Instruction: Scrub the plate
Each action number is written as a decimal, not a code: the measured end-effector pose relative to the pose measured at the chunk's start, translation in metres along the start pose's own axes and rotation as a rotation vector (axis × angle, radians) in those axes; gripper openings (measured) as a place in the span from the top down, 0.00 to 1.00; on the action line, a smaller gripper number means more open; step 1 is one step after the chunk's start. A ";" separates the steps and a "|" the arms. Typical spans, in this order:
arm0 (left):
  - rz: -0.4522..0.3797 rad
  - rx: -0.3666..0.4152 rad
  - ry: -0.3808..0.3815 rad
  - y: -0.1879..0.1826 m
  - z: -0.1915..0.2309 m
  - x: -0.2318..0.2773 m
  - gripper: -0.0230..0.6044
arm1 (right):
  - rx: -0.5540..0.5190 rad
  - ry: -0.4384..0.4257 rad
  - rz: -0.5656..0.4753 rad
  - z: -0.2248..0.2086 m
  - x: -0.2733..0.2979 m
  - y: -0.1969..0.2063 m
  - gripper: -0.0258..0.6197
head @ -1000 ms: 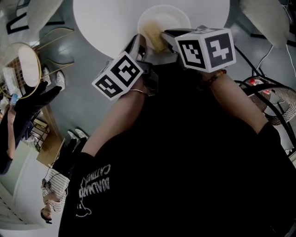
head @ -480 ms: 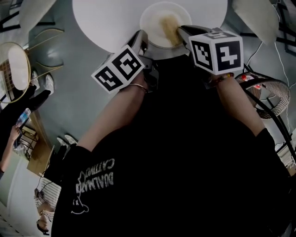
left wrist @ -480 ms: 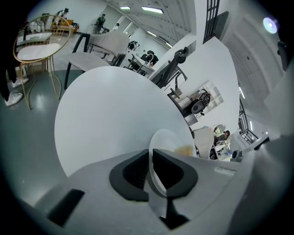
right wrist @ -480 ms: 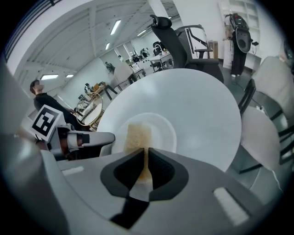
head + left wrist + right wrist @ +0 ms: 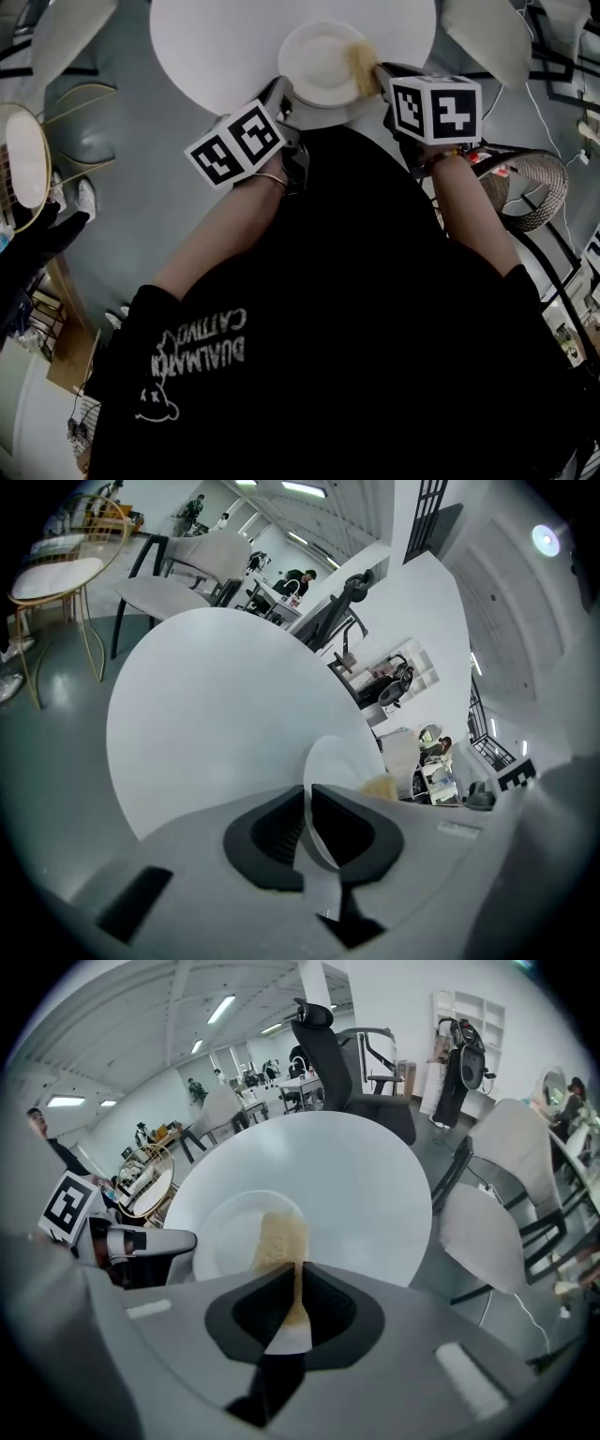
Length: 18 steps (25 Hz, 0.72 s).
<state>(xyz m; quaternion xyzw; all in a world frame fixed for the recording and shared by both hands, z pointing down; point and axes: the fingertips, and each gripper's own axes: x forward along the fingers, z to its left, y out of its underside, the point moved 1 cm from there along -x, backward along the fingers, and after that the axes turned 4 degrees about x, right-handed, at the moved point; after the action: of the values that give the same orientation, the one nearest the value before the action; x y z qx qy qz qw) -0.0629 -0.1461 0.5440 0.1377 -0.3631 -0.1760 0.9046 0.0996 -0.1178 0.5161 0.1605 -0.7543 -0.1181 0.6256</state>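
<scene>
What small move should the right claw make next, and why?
Probably sweep the sponge across the plate toward the left claw: the right claw pinches the sponge at the plate's right edge, while the left claw clamps the opposite rim.

The person wears a black short-sleeved shirt [image 5: 375, 328] with white lettering [image 5: 202, 349] and a small white cartoon figure [image 5: 155, 403] printed on the front. A thin bangle [image 5: 272, 178] circles the left wrist and a beaded band [image 5: 442, 156] the right. The left gripper [image 5: 281, 87] and right gripper [image 5: 379, 69] have smooth light-grey shells with black ribbed pads [image 5: 274, 832] set in dark recesses. Each carries a white cube faced with black square markers, the left cube [image 5: 236, 143] and the right cube [image 5: 436, 110].
</scene>
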 end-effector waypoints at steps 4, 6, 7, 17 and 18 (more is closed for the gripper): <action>0.000 -0.001 0.030 0.001 -0.001 -0.002 0.92 | -0.003 0.049 -0.004 -0.004 -0.005 0.003 0.91; 0.007 0.002 0.044 0.001 -0.001 -0.003 0.92 | 0.009 0.073 -0.014 -0.005 -0.008 0.003 0.91; 0.013 0.003 0.049 0.000 0.000 -0.004 0.92 | 0.015 0.087 -0.020 -0.005 -0.010 0.003 0.91; 0.050 -0.006 0.079 -0.009 0.003 -0.011 0.93 | 0.114 0.104 -0.098 0.008 -0.041 -0.002 0.91; 0.055 0.001 0.079 -0.009 0.003 -0.011 0.93 | 0.132 0.063 -0.120 0.016 -0.042 -0.005 0.91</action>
<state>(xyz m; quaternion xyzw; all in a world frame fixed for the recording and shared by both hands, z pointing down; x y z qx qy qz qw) -0.0744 -0.1494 0.5359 0.1351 -0.3308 -0.1452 0.9226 0.0909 -0.1065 0.4730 0.2498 -0.7294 -0.1004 0.6289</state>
